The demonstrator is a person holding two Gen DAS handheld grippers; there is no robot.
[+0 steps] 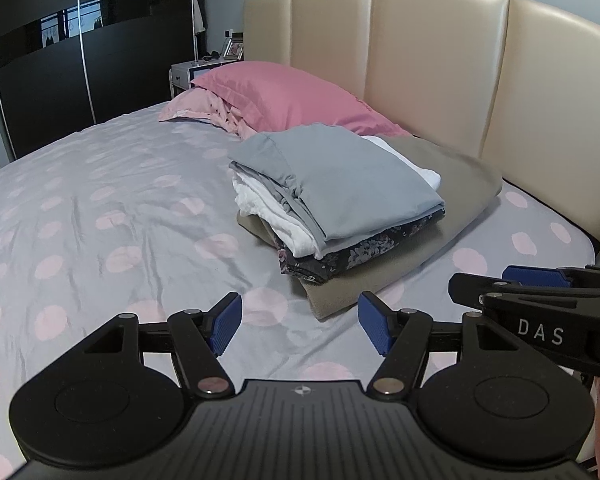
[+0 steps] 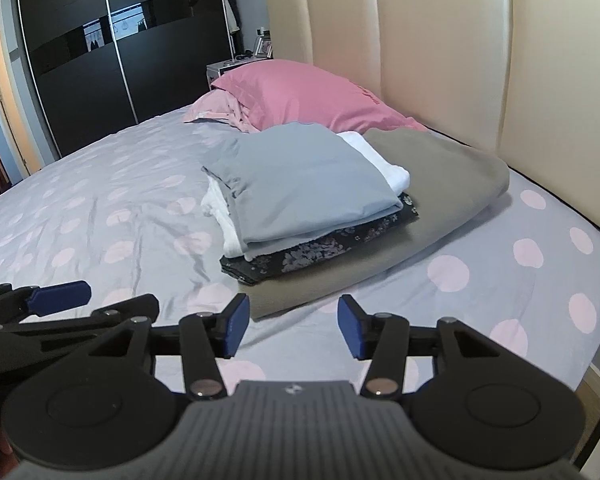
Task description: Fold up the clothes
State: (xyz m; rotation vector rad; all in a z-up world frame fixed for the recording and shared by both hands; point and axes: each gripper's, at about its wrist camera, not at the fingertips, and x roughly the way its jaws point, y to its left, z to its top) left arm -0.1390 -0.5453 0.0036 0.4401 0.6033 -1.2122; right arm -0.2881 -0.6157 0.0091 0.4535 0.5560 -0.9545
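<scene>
Grey shirt tops a finished pile as both my grippers hang empty before it

Grey cotton crowns the stack of folded clothes [image 1: 340, 200] on the spotted bedsheet [image 1: 100, 208], with white, dark floral and olive layers beneath it, the olive blanket [image 2: 440, 176] widest at the bottom. The pile sits just short of the pink pillow [image 1: 284, 96] and the cream headboard [image 1: 428, 64].

My left gripper [image 1: 300, 326] has its blue pads spread wide with nothing between them; only sheet shows in the gap. My right gripper [image 2: 292, 326] is likewise parted and empty, hovering over the sheet beside its partner.

The stack lies ahead of both pairs of jaws and above them in each view, its near olive corner just beyond my fingertips. From the left it sits slightly to the right of centre; from the right it is almost dead ahead, so I judge the right gripper marginally better lined up. The long axis of the pile runs diagonally, from the near corner away toward the headboard.

No unfolded garment shows on the bed, so the folding looks largely done.
</scene>
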